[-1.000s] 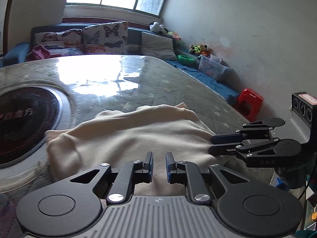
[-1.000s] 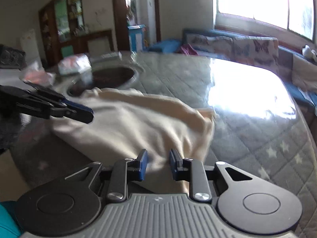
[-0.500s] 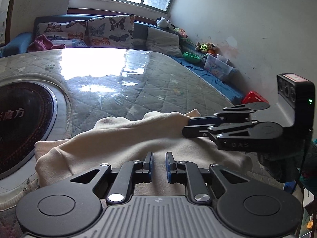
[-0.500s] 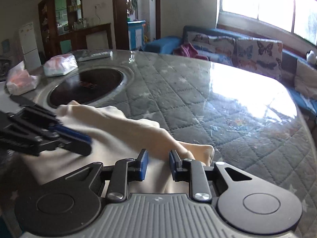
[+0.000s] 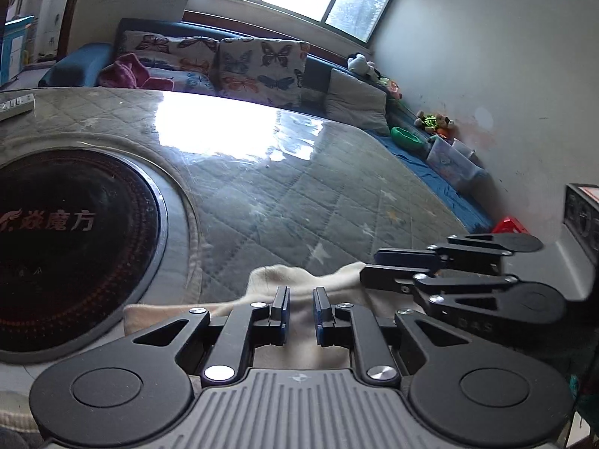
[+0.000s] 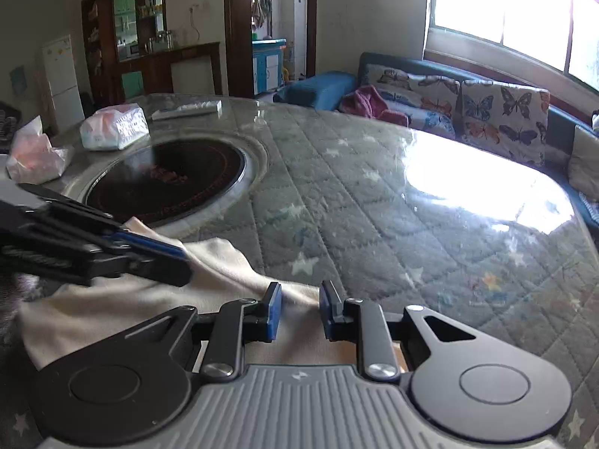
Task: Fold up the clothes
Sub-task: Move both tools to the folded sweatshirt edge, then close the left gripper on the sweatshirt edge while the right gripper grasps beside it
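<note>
1. One cream garment (image 5: 299,280) lies bunched at the near edge of the round table (image 5: 299,194), which is covered in a grey quilted cloth with stars under a clear sheet.
2. Two grippers are in view. The left gripper (image 5: 301,308) has its blue pads a narrow gap apart with cream cloth between them; whether they pinch it cannot be told.
3. The right gripper (image 6: 299,308) shows the same: a narrow gap, cloth lying in it, grip unclear. It sits just beside the left one, over the same garment.
4. One dark round cooktop (image 6: 168,183) is set into the table.
5. Two white plastic bags (image 6: 112,127) lie beyond the cooktop.
6. Two butterfly-print cushions (image 5: 258,65) lean on the blue sofa (image 6: 318,88) under the window.
</note>
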